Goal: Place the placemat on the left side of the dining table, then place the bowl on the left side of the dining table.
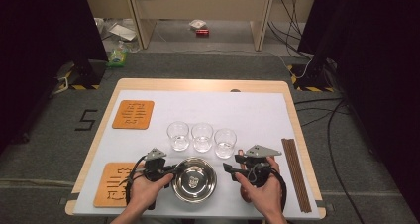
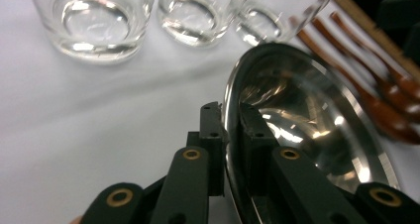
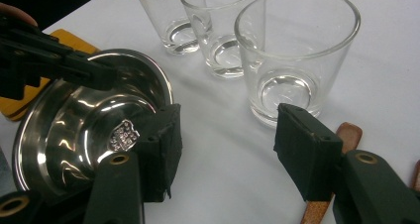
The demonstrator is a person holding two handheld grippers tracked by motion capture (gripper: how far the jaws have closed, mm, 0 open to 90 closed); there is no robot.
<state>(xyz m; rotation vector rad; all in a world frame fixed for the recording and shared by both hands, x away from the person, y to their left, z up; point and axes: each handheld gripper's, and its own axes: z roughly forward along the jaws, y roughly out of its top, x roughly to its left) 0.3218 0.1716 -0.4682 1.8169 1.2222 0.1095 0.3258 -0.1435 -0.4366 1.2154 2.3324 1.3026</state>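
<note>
The steel bowl (image 1: 194, 179) sat on the white mat (image 1: 247, 110) of the counter (image 1: 198, 84), near the person's edge, and serves here as the landmark. The left gripper (image 1: 171, 173) met the bowl at its left rim; in the left gripper view its two black fingers (image 2: 213, 135) were clamped on that rim, one outside the wall and one inside, and the bowl looked tipped up on that side. The right gripper (image 1: 233, 163) hovered just to the right of the bowl with its fingers (image 3: 161, 144) standing wide apart and nothing between them; in the right gripper view one finger lay close by the bowl's right rim, though whether it touched I could not tell. Just beyond the bowl stood three empty glasses (image 1: 201, 137) in a row, apart from it. Well to the right of the bowl, along the mat's edge, lay the brown chopsticks (image 1: 295, 174). To the left of the bowl lay one orange coaster (image 1: 116, 184), partly under the left hand (image 1: 143, 189), and a second coaster (image 1: 133, 114) sat beyond it and farther left.
</note>
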